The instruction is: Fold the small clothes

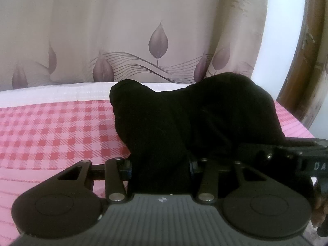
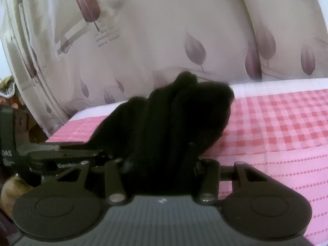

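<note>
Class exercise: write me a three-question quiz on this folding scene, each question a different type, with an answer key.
1. True or false: the left gripper has black cloth between its fingers.
2. The sheet under the cloth is: A plain blue, B pink-and-red checked, C green striped.
3. Fill in: the curtain behind is printed with ____.

Key: 1 true; 2 B; 3 leaves. The right gripper grips the cloth too.
</note>
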Tool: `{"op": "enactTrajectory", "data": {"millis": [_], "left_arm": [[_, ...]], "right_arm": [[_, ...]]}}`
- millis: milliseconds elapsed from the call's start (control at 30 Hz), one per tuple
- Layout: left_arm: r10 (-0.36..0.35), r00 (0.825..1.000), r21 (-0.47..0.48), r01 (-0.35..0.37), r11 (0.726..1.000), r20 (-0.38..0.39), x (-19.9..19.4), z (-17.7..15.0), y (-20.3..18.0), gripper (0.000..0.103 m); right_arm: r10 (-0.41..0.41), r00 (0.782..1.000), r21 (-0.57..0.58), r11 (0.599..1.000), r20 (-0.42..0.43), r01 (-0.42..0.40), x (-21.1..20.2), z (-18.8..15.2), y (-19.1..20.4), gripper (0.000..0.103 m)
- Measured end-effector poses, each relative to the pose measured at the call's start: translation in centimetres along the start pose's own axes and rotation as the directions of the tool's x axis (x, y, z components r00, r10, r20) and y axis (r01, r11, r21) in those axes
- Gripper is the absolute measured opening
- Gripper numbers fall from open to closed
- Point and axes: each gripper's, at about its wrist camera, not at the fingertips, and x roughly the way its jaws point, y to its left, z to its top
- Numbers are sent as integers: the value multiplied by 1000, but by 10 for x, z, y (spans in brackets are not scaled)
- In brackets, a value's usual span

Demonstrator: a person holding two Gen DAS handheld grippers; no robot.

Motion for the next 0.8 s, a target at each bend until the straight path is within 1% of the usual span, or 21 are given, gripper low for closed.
{"op": "enactTrajectory", "data": {"millis": [67,167,300,433,633,800], "left_arm": [[1,1000,-5,-1,1000,-3,-2,0,0,43],[-2,1000,-20,2,1000,-9,-9,0,3,42],[-5,1000,-31,4,1000,-13,-22,-2,7,40],[-2,1000,-42,1,999,-14,-40,-7,11,39],[9,1000,-37,-9,999,-4,-80,-12,19,39],[29,1000,-24,-29,999,11,-121,-19,24,39]], "right_arm": [[5,1000,4,1000,6,-5,-2,1,3,45],[19,1000,39,999,16,-20,-8,1,7,43],[14,1000,48,999,19,-15,-14,-2,22,41],[36,999,74,997,26,-38,-22,-6,36,40],[81,996,108,991,46,-85,-41,-14,64,40],[120,991,106,986,60,-126,-56,-21,94,40]]}}
